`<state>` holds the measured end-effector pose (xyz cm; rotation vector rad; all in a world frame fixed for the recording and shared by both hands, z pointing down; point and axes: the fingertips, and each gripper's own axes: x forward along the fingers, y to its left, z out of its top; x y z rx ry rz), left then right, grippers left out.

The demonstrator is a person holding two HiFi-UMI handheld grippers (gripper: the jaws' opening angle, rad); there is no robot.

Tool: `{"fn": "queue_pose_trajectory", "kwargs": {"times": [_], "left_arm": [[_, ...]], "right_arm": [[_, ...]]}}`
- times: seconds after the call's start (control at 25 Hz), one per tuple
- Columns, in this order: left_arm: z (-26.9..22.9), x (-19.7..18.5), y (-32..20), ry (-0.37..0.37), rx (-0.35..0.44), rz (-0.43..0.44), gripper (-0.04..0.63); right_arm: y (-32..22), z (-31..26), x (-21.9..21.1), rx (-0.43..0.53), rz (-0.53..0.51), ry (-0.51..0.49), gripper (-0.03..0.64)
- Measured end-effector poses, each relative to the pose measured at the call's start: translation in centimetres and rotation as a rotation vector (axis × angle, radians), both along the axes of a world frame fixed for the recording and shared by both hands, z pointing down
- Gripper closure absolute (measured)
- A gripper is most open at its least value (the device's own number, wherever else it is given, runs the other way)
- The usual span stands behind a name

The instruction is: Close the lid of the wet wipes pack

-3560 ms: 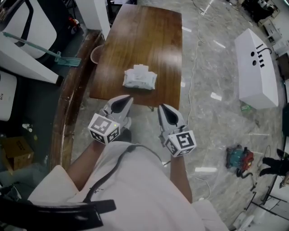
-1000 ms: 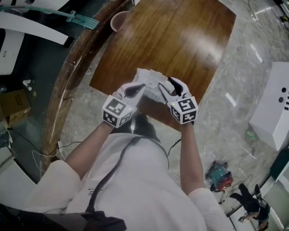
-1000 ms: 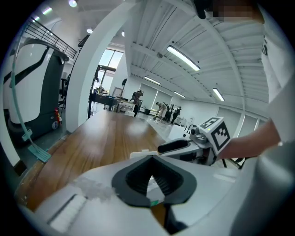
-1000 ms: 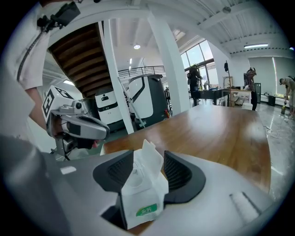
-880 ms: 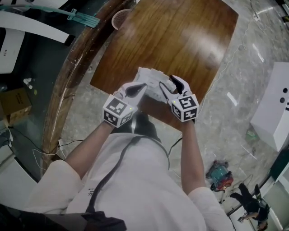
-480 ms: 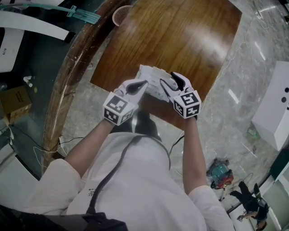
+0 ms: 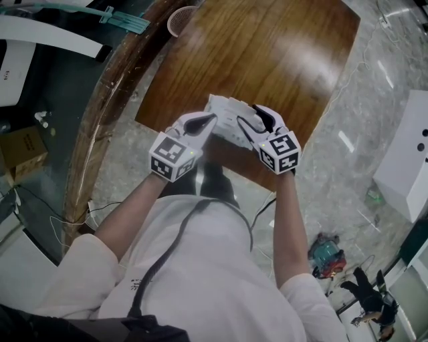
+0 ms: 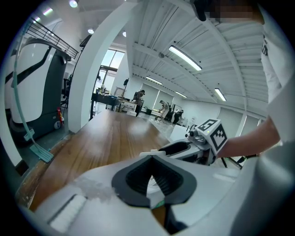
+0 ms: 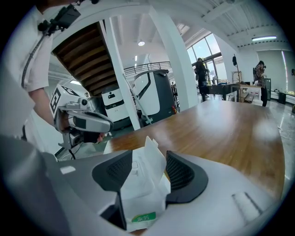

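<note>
The white wet wipes pack (image 7: pixel 226 112) lies near the front edge of the wooden table (image 7: pixel 267 53). In the right gripper view the pack (image 9: pixel 140 196) has its lid (image 9: pixel 153 159) standing up. My right gripper (image 7: pixel 249 113) is open and its jaws have just been opening. The pack and lid sit between its pads (image 9: pixel 182 173) without being pressed. My left gripper (image 7: pixel 211 119) rests at the pack's left end. Its tips (image 8: pixel 152 156) meet, and I see nothing clamped between them.
A pale mesh basket (image 7: pixel 182 16) stands off the table's far left corner. On the floor to the right are a white box (image 7: pixel 404 160) and a teal tool (image 7: pixel 323 254). A curved wooden rail (image 7: pixel 100 127) runs along the left.
Both grippers have come forward from in front of the table to either end of the pack. Over the last second they have barely shifted.
</note>
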<state>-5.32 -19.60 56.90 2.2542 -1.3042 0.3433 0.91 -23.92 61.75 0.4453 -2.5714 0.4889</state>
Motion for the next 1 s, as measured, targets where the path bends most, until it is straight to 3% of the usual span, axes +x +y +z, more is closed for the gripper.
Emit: {"fn": "queue_pose_trajectory", "kwargs": {"times": [1.0], "left_arm": [[-0.9, -0.4, 0.9, 0.002, 0.024, 0.024, 0.592]], "right_arm": [[4.2, -0.9, -1.0, 0.029, -0.091, 0.034, 0.391]]}}
